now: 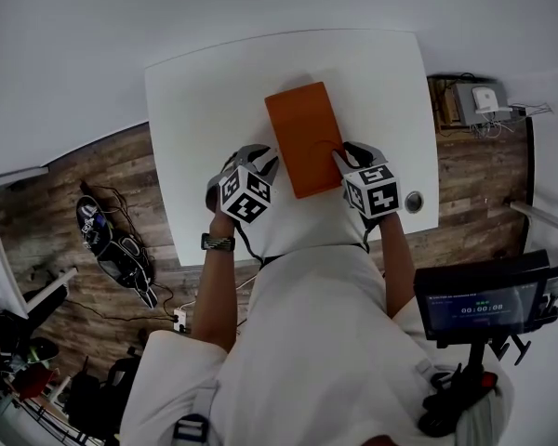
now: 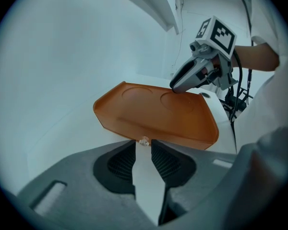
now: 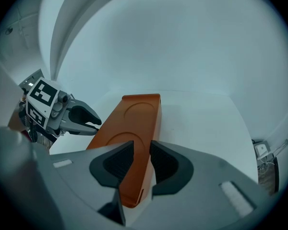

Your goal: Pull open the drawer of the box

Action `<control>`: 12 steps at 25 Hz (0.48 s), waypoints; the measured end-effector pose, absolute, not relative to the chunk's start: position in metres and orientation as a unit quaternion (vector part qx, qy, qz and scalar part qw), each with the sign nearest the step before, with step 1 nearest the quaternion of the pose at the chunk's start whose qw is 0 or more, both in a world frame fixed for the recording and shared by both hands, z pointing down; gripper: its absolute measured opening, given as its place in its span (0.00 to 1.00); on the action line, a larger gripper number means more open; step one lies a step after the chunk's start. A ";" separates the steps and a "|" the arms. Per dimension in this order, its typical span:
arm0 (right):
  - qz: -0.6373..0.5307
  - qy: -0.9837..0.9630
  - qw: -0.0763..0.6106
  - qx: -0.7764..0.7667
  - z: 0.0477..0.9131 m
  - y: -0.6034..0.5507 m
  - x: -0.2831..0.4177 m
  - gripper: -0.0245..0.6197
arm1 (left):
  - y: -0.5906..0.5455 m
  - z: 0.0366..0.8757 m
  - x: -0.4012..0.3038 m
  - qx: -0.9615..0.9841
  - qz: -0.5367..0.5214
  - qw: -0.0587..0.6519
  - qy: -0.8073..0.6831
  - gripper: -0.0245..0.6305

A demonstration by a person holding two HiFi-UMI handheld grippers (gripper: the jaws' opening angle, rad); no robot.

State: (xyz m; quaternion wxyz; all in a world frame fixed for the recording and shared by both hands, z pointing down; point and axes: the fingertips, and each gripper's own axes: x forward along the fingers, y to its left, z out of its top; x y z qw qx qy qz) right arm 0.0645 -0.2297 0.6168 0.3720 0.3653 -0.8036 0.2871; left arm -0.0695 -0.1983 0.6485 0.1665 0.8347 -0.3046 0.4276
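Risk, missed knob: the left tool [image 2: 143,147] has its jaws apart, with the small clear knob [image 2: 143,141] between the tips and not clamped. The knob is tiny and smooth, so closing off-centre would probably pinch air or let it slip out.
Risk, box sliding: the box [image 1: 305,137] looks light and lies loose on the white surface [image 1: 205,91]. If the pull starts without a firm hold-down, the whole box is likely to follow it.
Risk, hold-down: the right tool [image 3: 141,143] is slightly parted and grips nothing. Its tips sit at the top near the box's near right corner. Pressing that close to the edge could tip the box.
Box location: middle of the surface, between both tools, with its short knob end facing the person.
Box appearance: flat, oblong, glossy orange, with two shallow round recesses in the top.
Drawer: appears fully closed.
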 end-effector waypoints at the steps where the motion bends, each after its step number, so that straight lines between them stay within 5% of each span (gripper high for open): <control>1: 0.287 -0.803 0.372 0.366 0.617 -0.230 0.065 0.22 | -0.198 0.652 -0.069 0.837 0.424 0.167 -0.302 0.20; 12: 0.283 -0.804 0.379 0.361 0.617 -0.229 0.065 0.21 | -0.197 0.667 -0.063 0.873 0.376 0.130 -0.282 0.22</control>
